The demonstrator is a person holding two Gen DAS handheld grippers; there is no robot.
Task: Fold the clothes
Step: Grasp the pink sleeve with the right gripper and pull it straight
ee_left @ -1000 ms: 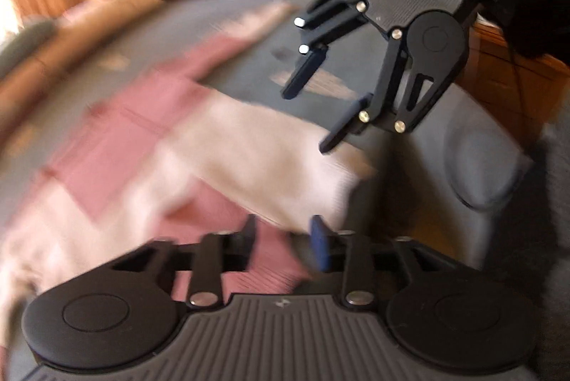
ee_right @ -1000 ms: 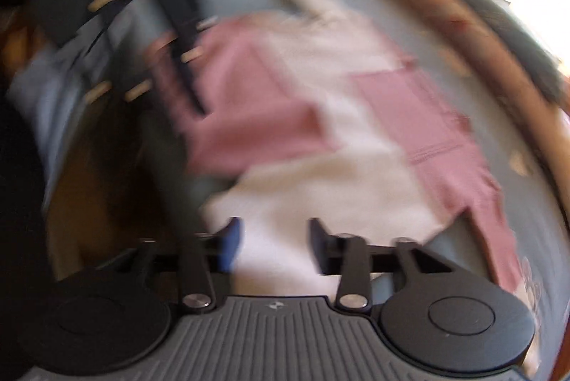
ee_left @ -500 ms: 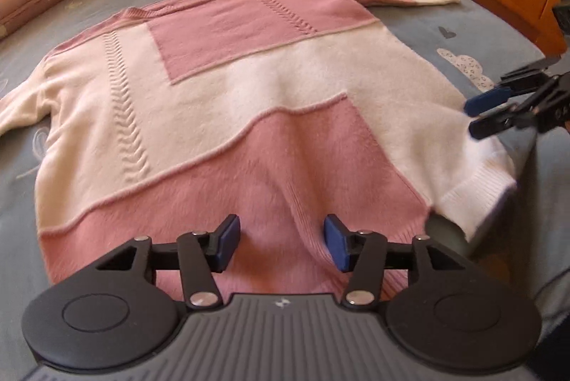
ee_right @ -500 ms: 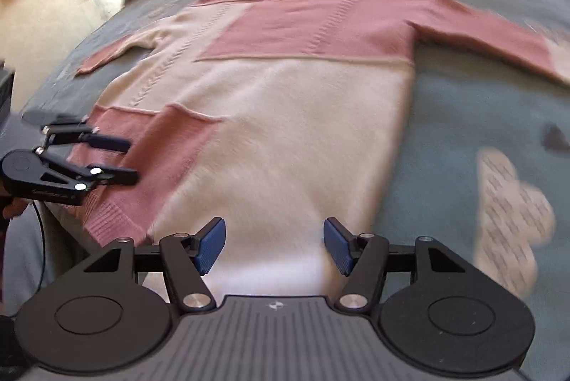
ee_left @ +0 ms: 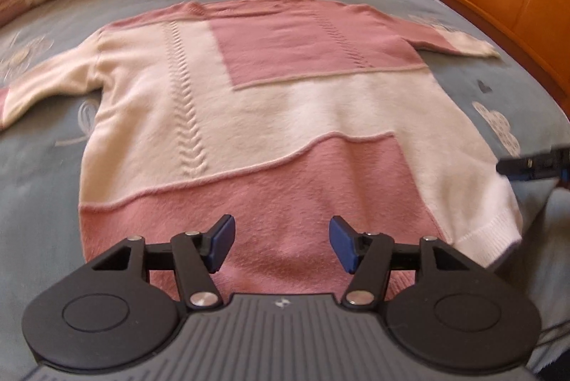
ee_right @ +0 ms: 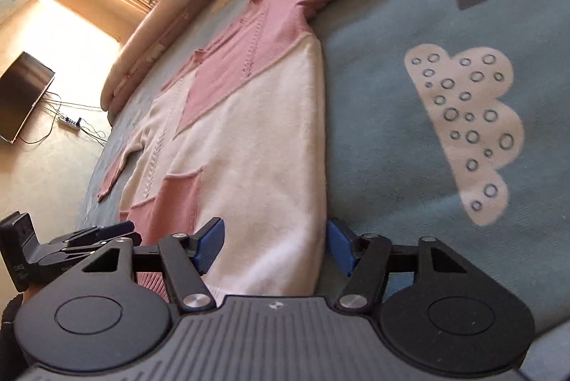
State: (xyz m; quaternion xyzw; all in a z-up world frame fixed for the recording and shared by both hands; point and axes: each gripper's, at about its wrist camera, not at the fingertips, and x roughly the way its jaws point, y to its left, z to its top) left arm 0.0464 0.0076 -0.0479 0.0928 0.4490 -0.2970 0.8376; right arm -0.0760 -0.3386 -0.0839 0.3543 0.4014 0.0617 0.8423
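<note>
Pink-and-cream sweater point(ee_left: 285, 117) lies flat on the bedspread point(ee_right: 409, 24), long axis running away from both grippers; left gripper point(ee_left: 281, 247) parted, empty, over hem centre; right gripper point(ee_right: 274, 247) closing, straddling its right edge.

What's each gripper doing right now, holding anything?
Left gripper: open, just widened, above the sweater hem.
Right gripper: open, just narrowed, straddling the sweater's side edge, not clamped.
</note>
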